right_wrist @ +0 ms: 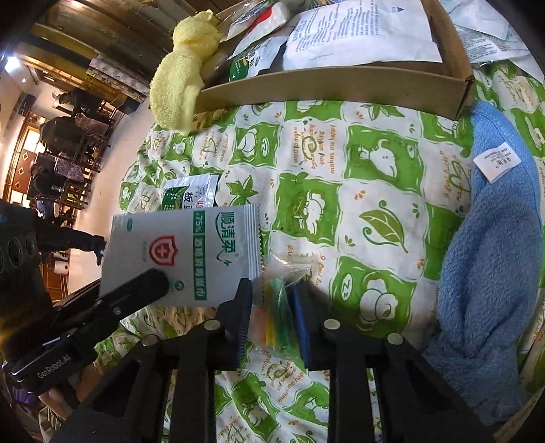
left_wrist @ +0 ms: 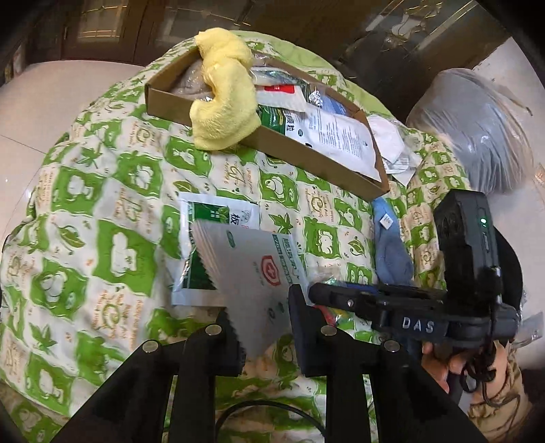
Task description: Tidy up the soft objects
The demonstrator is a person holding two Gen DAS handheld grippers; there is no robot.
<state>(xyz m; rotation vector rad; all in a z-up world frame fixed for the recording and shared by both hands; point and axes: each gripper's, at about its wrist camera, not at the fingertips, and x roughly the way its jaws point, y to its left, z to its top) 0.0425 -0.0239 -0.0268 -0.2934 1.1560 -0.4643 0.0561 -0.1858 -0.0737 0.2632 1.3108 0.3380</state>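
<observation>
Our left gripper (left_wrist: 264,327) pinches a flat, glossy white sachet (left_wrist: 252,269) with zigzag edges, lifted over the quilt (left_wrist: 102,204), long axis running away from us. Our right gripper (right_wrist: 272,313) pinches a crinkly clear bag (right_wrist: 277,306) of coloured sticks lying lengthwise on the quilt.

We are seeing a pale glossy floor (left_wrist: 51,88), dark wooden doors (left_wrist: 88,30), and chairs (right_wrist: 75,136) standing by a lit window (right_wrist: 24,160).
</observation>
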